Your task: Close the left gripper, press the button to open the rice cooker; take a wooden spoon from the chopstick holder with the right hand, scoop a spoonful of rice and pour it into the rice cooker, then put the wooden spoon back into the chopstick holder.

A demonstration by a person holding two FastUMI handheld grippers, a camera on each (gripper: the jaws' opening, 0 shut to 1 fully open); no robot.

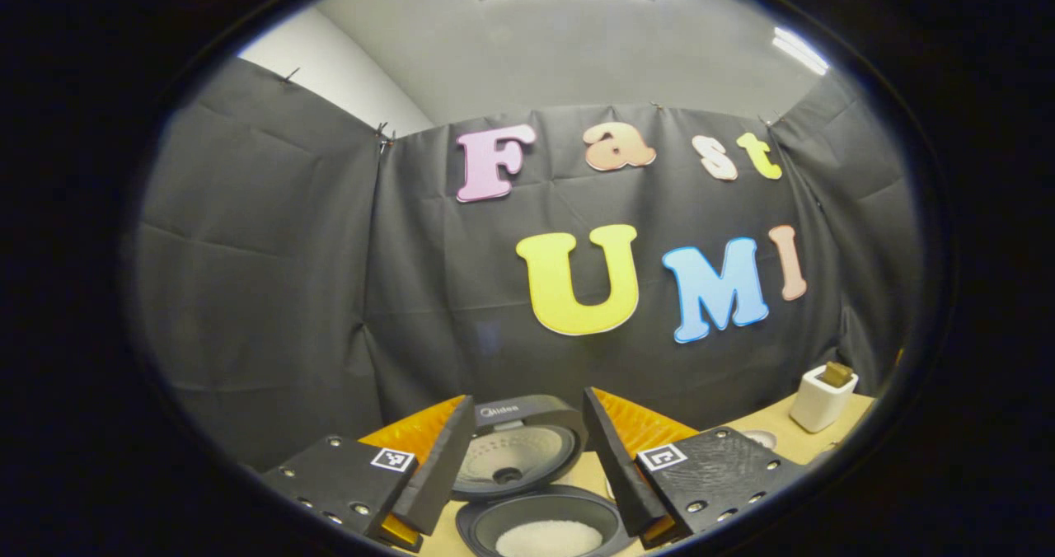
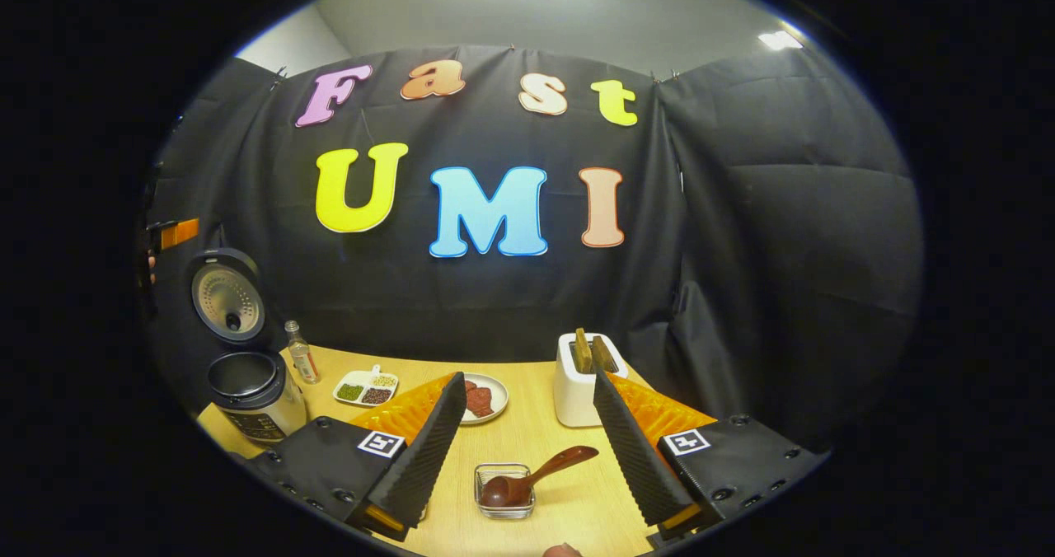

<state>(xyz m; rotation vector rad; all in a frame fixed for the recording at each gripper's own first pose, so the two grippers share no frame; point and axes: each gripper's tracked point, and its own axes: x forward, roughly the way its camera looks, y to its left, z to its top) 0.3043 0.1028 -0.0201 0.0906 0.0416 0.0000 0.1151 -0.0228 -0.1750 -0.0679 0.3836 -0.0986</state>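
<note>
Low in the left gripper view, found the left gripper [image 1: 527, 396] with jaws spread, holding nothing, and the rice cooker [image 1: 486, 517] between its fingers, lid up, white rice in the pot. Across in the right gripper view, found the right gripper [image 2: 527, 380] likewise spread and empty. Noted the wooden spoon [image 2: 527, 479] at bottom centre, bowl down in a glass dish [image 2: 479, 483], handle slanting up and right. Saw the chopstick holder [image 2: 577, 400] just above, two wooden pieces inside. Judged the right gripper nearer the spoon.

glossy wooden spoon [image 2: 536, 475], matt wooden table [image 2: 527, 442]
</note>
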